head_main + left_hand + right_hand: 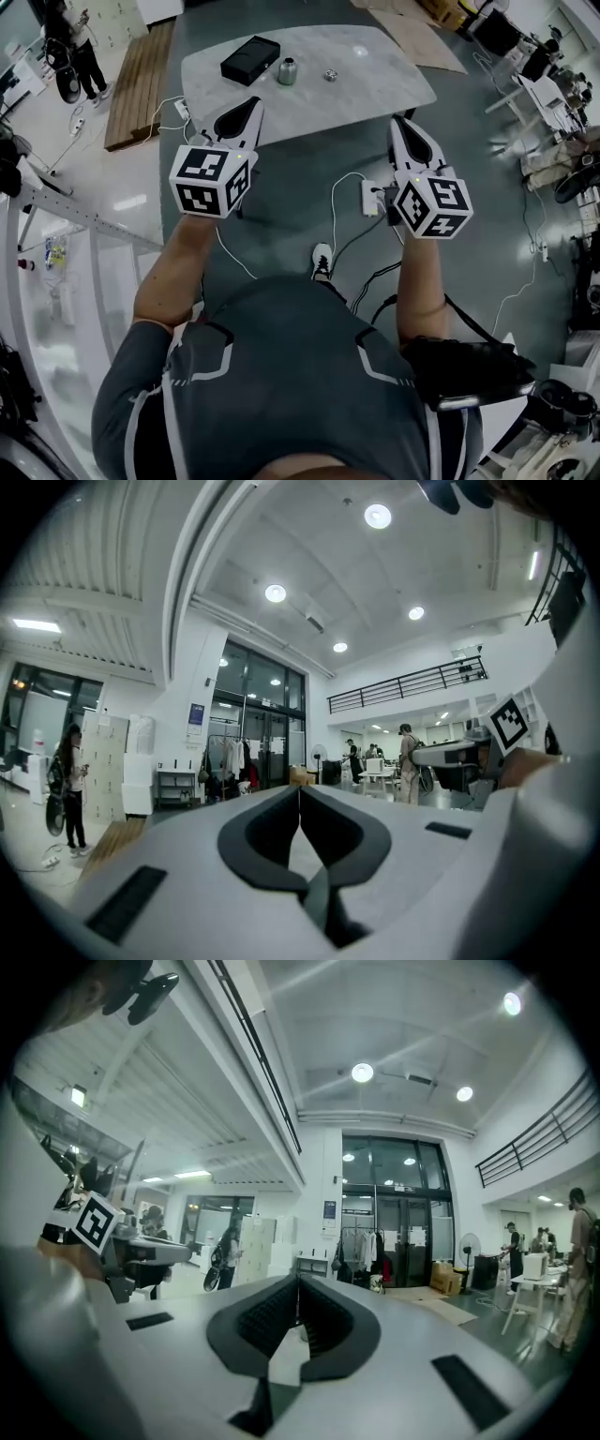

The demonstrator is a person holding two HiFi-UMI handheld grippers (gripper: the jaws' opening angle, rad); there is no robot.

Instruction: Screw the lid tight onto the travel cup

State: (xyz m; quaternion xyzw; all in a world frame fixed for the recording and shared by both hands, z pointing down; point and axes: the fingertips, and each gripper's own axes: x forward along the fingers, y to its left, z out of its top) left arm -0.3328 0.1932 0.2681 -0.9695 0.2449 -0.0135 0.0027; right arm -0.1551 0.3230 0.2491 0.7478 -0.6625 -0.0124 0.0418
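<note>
Both pairs of jaws are pressed shut w/ nothing btwn them. On the L gripper (300, 794) the dark rubbery pads meet along a thin line. The R gripper (298, 1283) shows the same, its pads ribbed on the inner faces. Smooth grey plastic shells run back from the pads to the marker cubes. Both grippers point level, side by side but well apart, out in front of the person and close to the near edge of the worktop (394, 89).

Travel cup (287, 71) stands upright on that worktop, ahead of both grippers and btwn their lines, nearer the L one. Its long axis is vertical, so level jaws would meet its side wall square-on. It's a short metallic cylinder, prob. smooth and a bit slippery.

Just R of the cup, apart from it, lies a small round piece (330, 75), prob. the lid but too small to be sure. It's approx. as far from one gripper as the other. Black box (250, 59) sits L of the cup, near but not touching. Worktop is pale, marble-look, w/ rounded corners.

Judgement: task not begun; a reach fwd comes first.
</note>
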